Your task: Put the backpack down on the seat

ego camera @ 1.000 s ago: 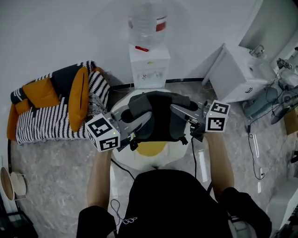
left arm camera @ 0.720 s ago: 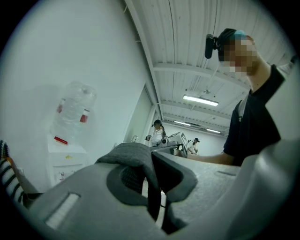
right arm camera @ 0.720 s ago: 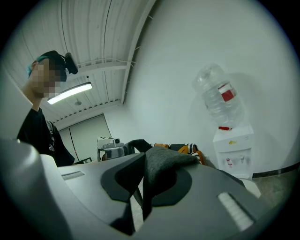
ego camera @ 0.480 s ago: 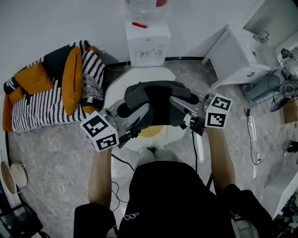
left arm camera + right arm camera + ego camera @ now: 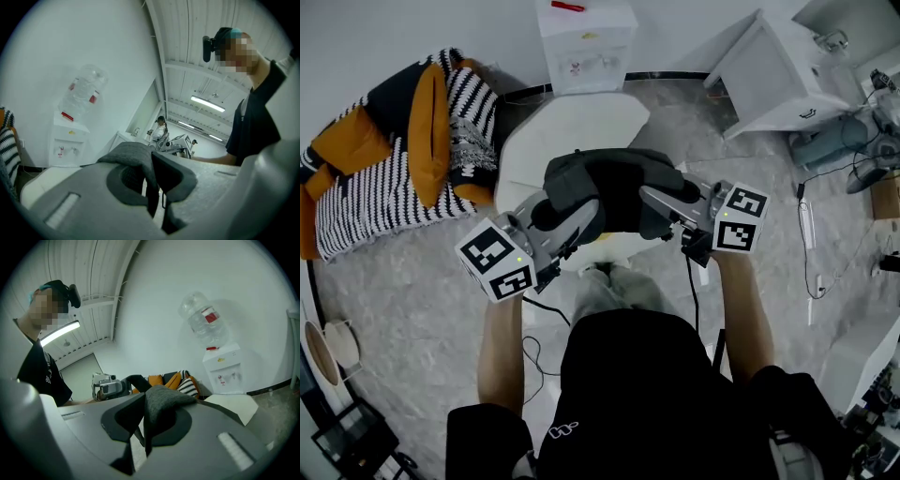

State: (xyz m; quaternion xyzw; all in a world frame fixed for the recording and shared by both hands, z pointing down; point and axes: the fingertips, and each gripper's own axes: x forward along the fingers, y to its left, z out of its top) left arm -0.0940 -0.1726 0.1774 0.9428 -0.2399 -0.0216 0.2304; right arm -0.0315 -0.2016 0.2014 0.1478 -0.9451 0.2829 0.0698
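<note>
Far left of the floor: a striped sofa [image 5: 370, 202] with orange cushions, not involved.

Left gripper [image 5: 570, 228]: it points level toward the left side of the backpack [image 5: 614, 183]. The left gripper view shows its 2 jaws nearly together, pinching a fold of grey backpack fabric [image 5: 133, 152] between the pads.

Centre: the backpack is carried between the 2 grippers, over the near edge of the white seat [image 5: 572, 127]. The far half of the seat is bare. Whether the bag's underside touches the seat cannot be told, as the bag hides the contact line. A water dispenser [image 5: 586, 37] stands beyond the seat, against the wall.

Right gripper [image 5: 664, 201]: it is tilted slightly downward at the bag's right side. The right gripper view shows its jaws likewise nearly closed on a grey fold [image 5: 161, 399].

Far right: a white cabinet [image 5: 778, 80] and loose cables, well apart from the work.

Assessment: the step in hand is the set-down, and the bag is not yet released. The next move calls for carrying the bag toward the seat's middle, lowering both sides evenly until the seat bears the weight, then spreading both pairs of jaws. Releasing at the near edge risks the bag sliding off.
</note>
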